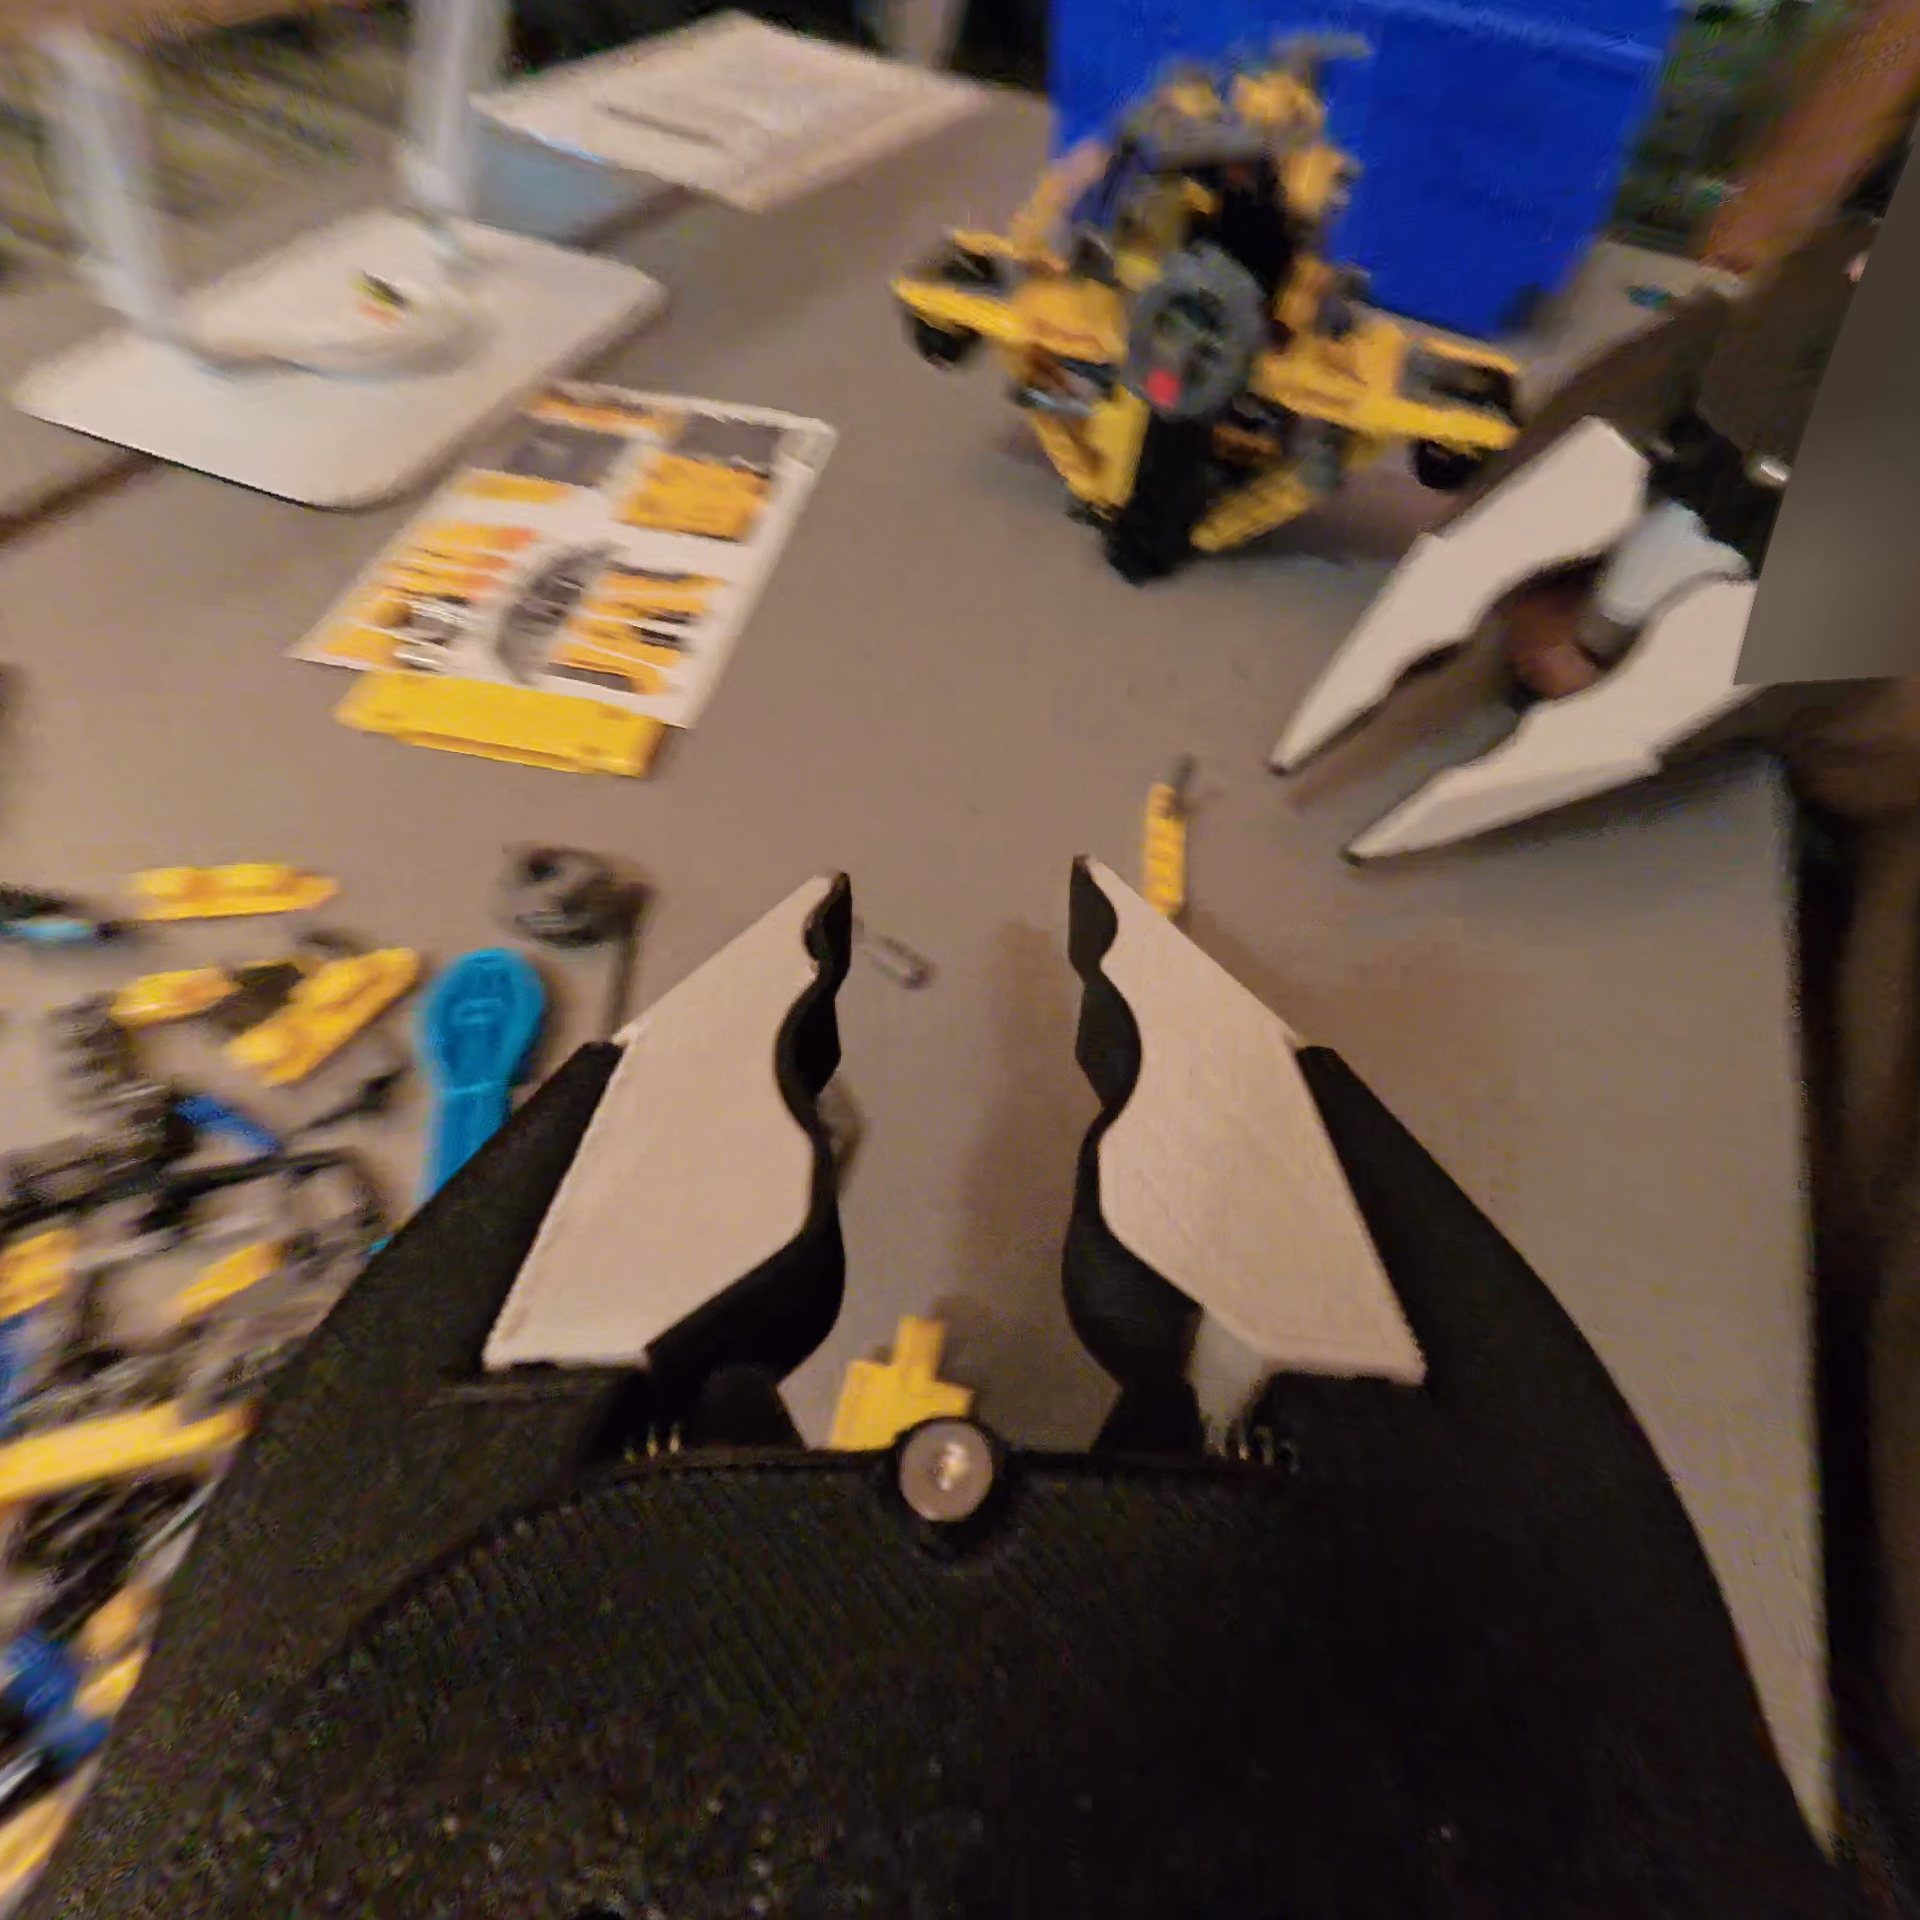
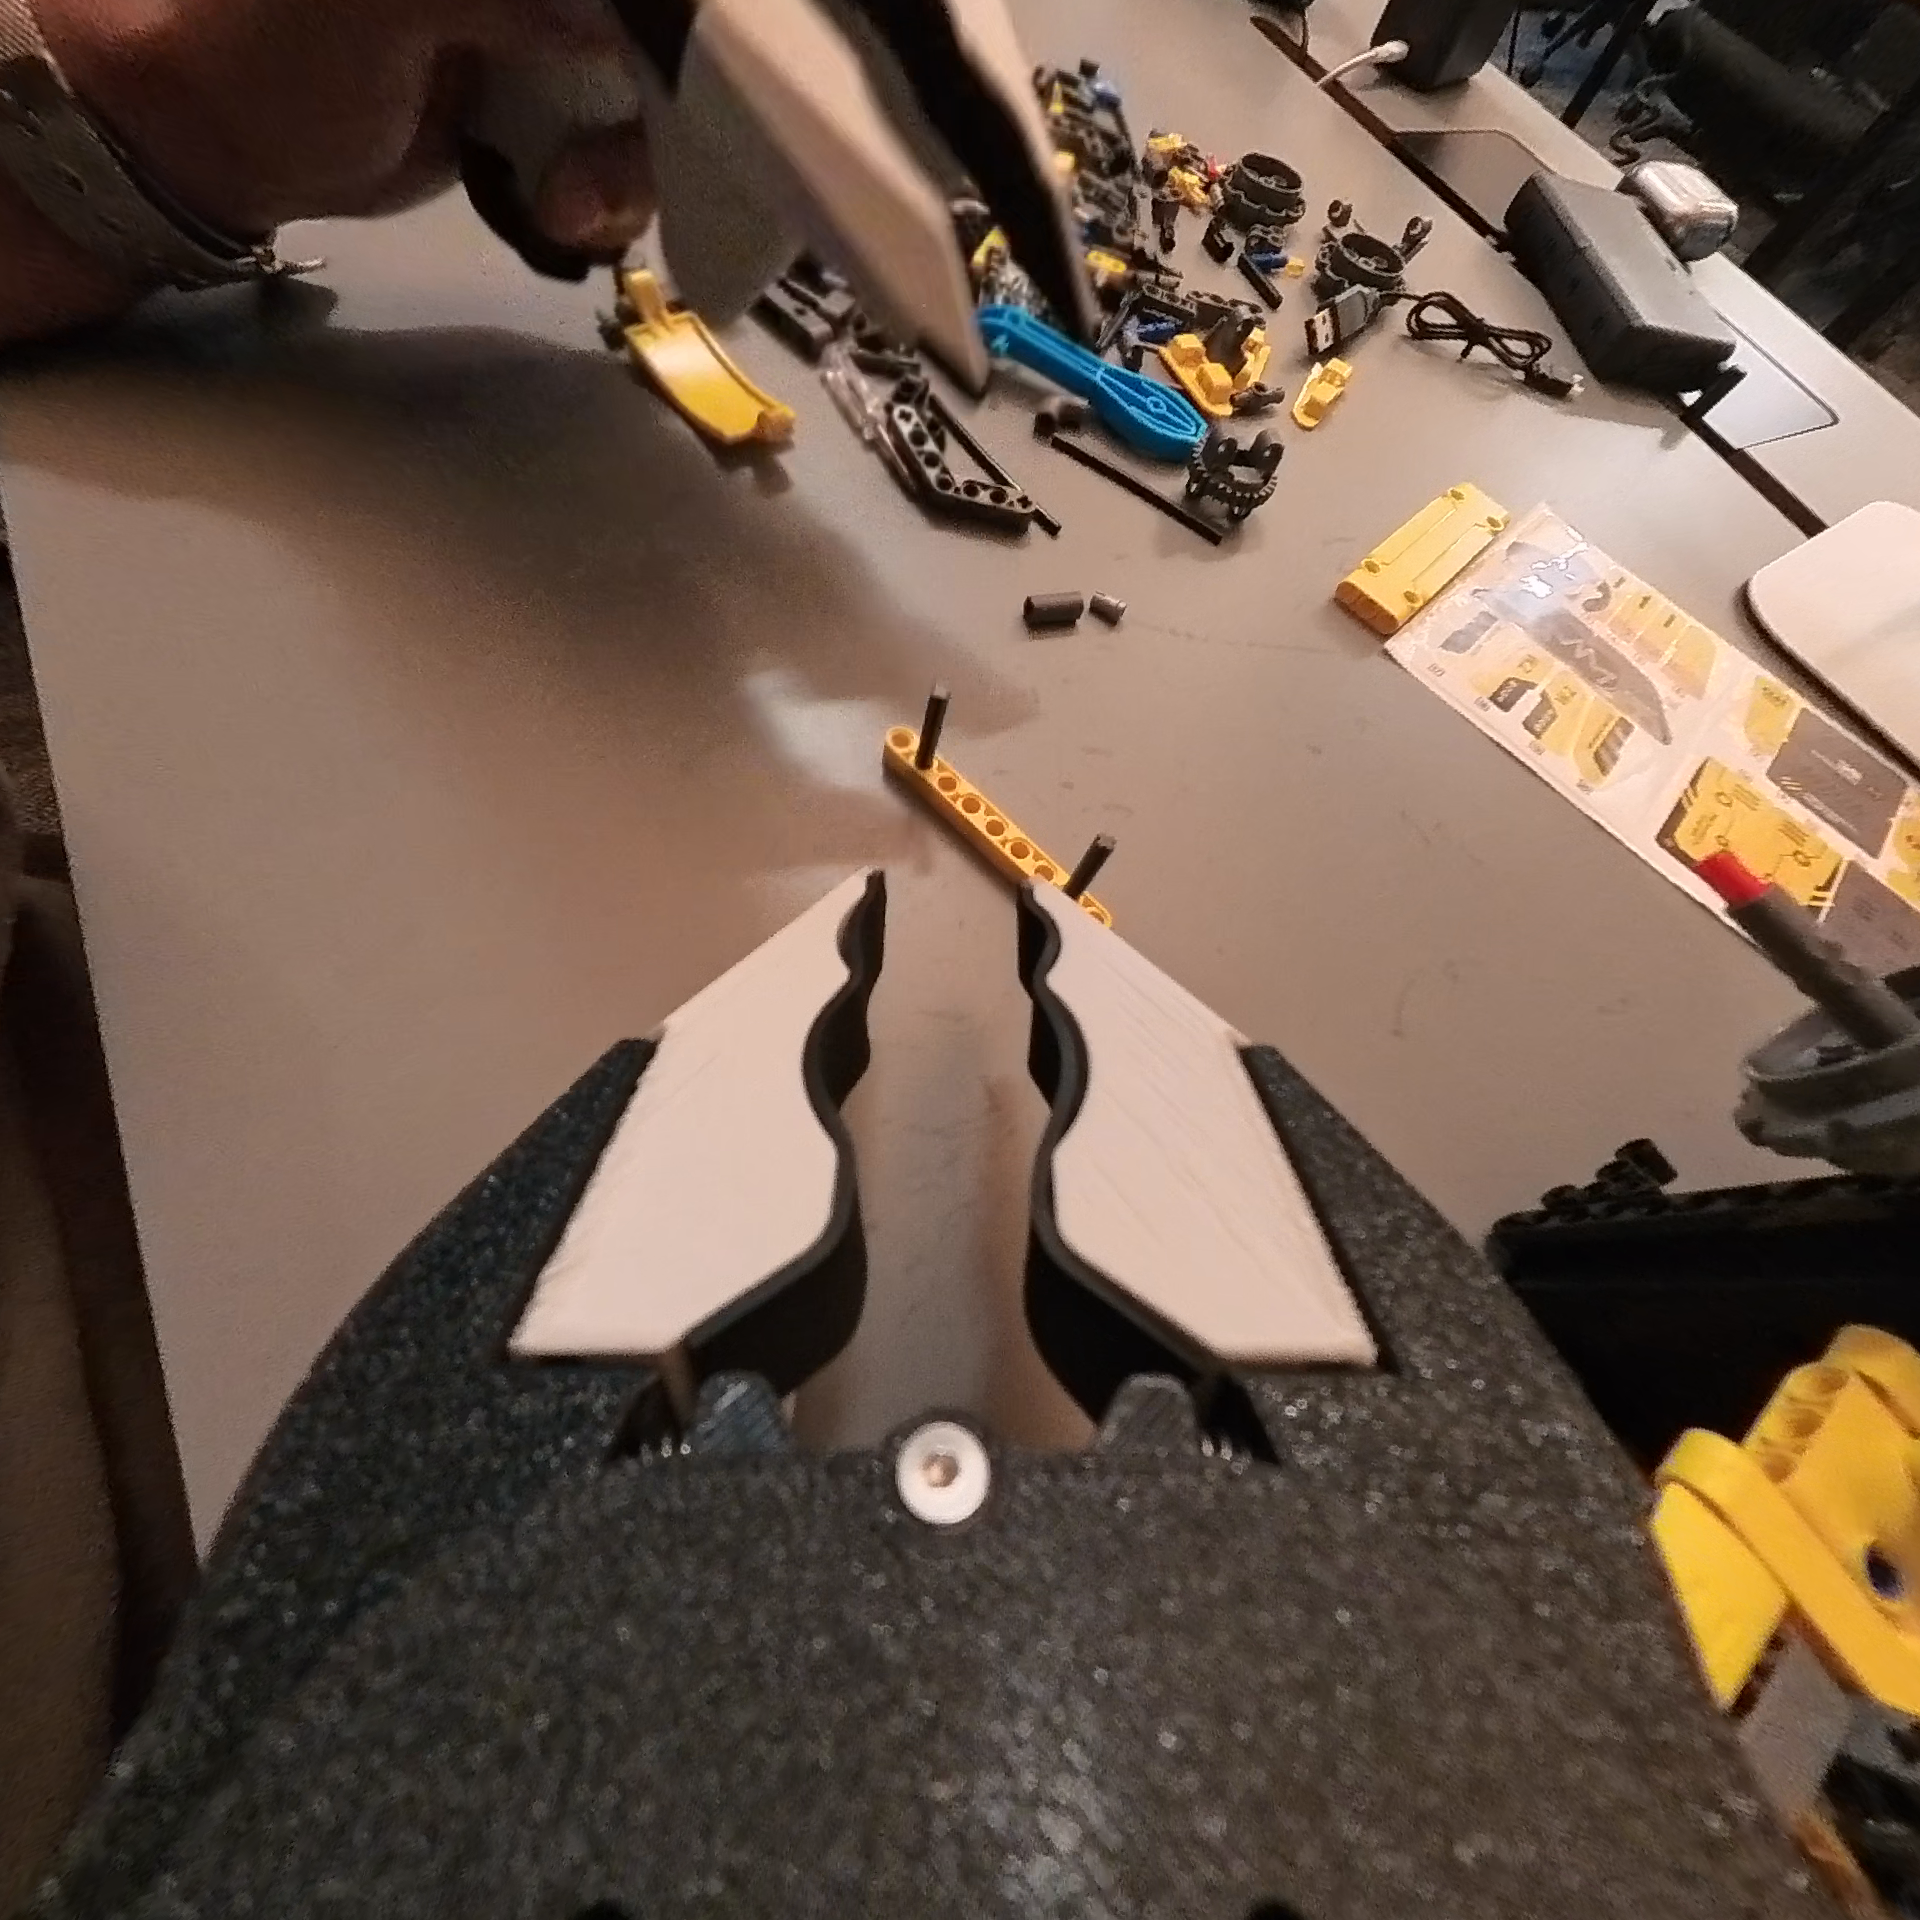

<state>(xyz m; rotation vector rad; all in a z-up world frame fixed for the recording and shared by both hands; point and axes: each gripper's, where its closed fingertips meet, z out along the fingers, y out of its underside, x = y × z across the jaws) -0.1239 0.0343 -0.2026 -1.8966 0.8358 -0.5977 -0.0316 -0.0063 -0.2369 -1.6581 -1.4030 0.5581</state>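
Note:
My left gripper (image 1: 958,894) is open and empty above the grey table (image 1: 935,675). A yellow holed beam (image 1: 1164,847) lies just beyond its right fingertip. My right gripper (image 2: 951,899) is open and empty; the same yellow beam (image 2: 966,805), with two black pins standing in it, lies just past its tips, its near end behind the right finger. The right gripper also shows in the left wrist view (image 1: 1320,810), open. The left gripper shows in the right wrist view (image 2: 1029,353), over a blue tool (image 2: 1101,379). A small yellow piece (image 1: 899,1387) lies under my left gripper.
A yellow and black brick-built vehicle (image 1: 1195,353) stands at the back before a blue bin (image 1: 1403,135). A sticker sheet (image 1: 582,551) and yellow panel (image 1: 499,727) lie left of centre. Loose yellow, black and blue parts (image 1: 156,1143) crowd the left. A white stand base (image 1: 343,353) is far left. The small yellow piece (image 1: 899,1387) is closer to my left gripper, around 10 cm from its tips; the right tips are 15 cm off. Seen from the right wrist view (image 2: 763,424) as well.

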